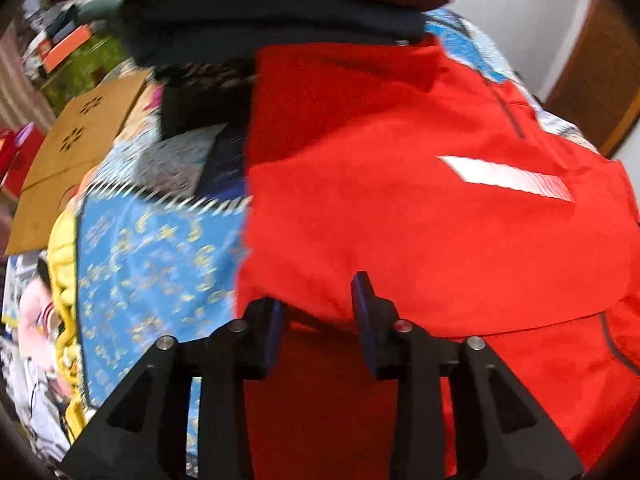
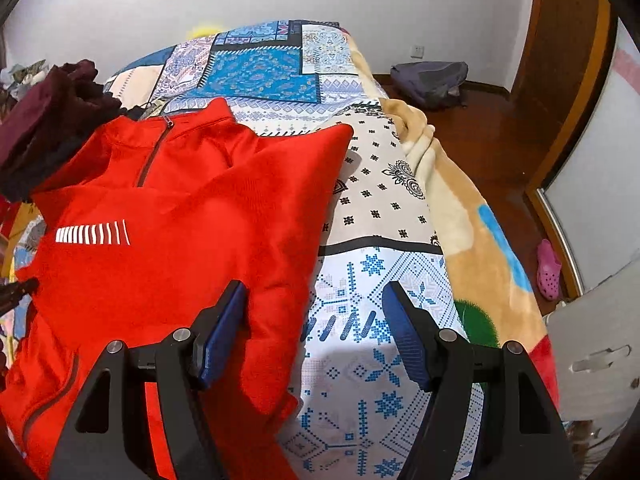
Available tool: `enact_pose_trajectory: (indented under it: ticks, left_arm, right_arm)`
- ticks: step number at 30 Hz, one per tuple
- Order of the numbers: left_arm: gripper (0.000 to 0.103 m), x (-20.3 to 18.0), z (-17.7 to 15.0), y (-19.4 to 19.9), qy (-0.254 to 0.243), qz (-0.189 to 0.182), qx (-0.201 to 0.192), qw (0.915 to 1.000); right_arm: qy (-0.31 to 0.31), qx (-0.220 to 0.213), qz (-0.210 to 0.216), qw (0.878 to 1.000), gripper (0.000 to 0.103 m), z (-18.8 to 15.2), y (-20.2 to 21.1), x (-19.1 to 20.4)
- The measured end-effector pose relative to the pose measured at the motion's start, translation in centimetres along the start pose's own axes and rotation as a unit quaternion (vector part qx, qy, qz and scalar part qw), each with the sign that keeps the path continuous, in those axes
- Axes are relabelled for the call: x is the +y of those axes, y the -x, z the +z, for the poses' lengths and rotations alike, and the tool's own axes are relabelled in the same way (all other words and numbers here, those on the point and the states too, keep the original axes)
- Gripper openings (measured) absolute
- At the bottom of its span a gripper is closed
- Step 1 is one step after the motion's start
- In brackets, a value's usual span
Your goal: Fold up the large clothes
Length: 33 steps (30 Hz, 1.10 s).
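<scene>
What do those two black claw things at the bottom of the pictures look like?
Both the left gripper and right gripper share one design: angular matte-black arms with round silver pins at the joints, and jaws lined with dark blue textured pads. No cables, markings or sleeves show.

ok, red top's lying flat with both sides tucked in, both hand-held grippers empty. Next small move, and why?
Probably lower the right hand-held gripper onto the red top and pinch its near right edge. Its jaws stand open straddling that edge, nothing is gripped, and the left hand-held gripper hovers open over the hem side, so a lengthwise fold looks next.
</scene>
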<state>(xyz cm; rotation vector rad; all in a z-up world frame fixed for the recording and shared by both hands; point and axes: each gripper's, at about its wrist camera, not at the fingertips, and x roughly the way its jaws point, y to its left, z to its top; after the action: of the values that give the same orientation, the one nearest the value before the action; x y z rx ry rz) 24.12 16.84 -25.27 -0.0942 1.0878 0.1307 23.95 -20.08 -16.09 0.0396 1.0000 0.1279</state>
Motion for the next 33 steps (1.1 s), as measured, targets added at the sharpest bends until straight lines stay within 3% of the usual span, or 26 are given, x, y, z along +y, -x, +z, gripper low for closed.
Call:
enact_pose_trajectory:
  ticks: [5, 12, 17, 23, 28, 33]
  left_arm:
    - [0.039, 2.8, -0.7, -0.7, 0.013, 0.059, 0.026, 0.9978]
    - [0.041, 3.5, -0.3, 2.4, 0.001, 0.056, 0.005, 0.9984]
    - [0.049, 0.8, 2.8, 5.4, -0.029, 0.037, -0.043, 0.998]
    - [0.054, -5.0, 7.1, 6.7, -0.091, 0.015, -0.095, 0.9913]
    - [0.054, -8.9, 10.2, 4.9, -0.134, -0.008, -0.104, 0.9855]
    - [0.054, -11.3, 13.1, 1.5, -0.153, -0.016, -0.088, 0.9841]
  right_arm:
    - [0.002, 0.0, 0.001, 1.0, 0.066, -0.1, 0.2, 0.1]
    - [0.005, 0.008, 0.004, 1.0, 0.066, 0.8, 0.7, 0.3]
    - [0.021, -0.011, 0.009, 1.0, 0.066, 2.6, 2.0, 1.0]
    - [0.034, -0.023, 0.053, 0.998, 0.066, 5.5, 2.4, 2.7]
    - [0.061, -0.02, 0.081, 0.995, 0.066, 8.1, 1.3, 4.8]
    - [0.091, 0.0, 0.108, 0.99, 0.067, 10.4, -1.0, 6.8]
